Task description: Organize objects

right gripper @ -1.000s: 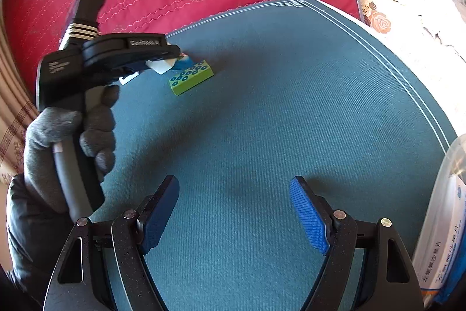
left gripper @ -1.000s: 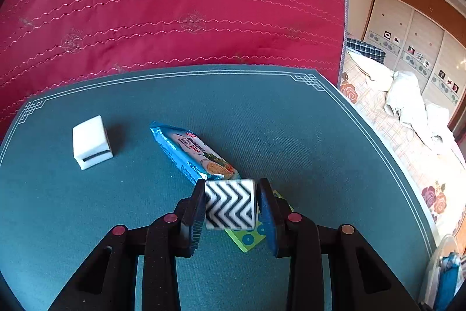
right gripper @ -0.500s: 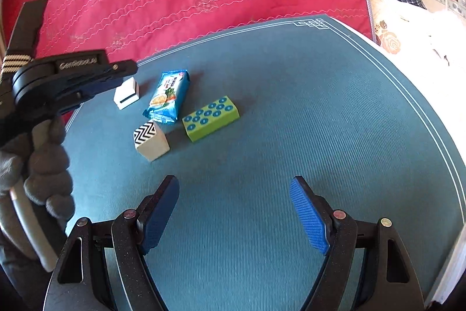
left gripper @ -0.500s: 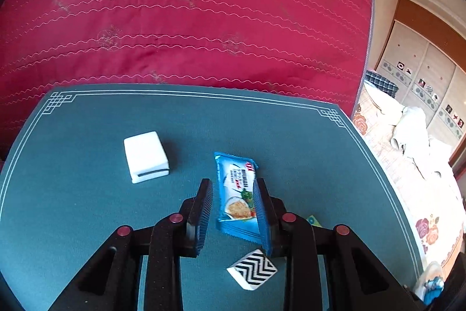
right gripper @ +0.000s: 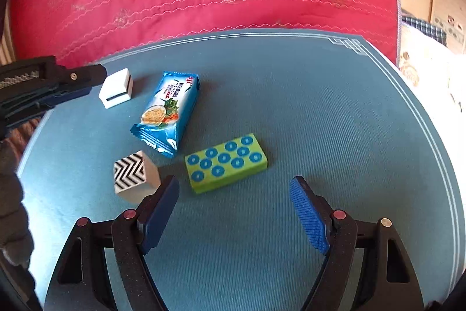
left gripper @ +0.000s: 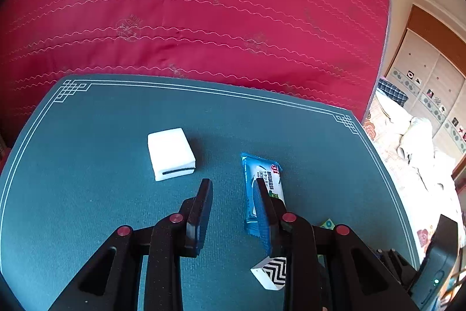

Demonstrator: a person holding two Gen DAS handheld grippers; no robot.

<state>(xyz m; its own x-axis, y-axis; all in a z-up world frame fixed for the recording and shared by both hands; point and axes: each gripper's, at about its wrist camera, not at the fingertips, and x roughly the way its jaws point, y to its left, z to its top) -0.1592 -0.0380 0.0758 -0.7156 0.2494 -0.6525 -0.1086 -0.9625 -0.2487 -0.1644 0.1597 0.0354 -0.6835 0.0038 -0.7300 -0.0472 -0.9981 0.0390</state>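
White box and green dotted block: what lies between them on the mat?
In the right wrist view, the blue cracker packet lies between the white box and the green dotted block, touching neither.
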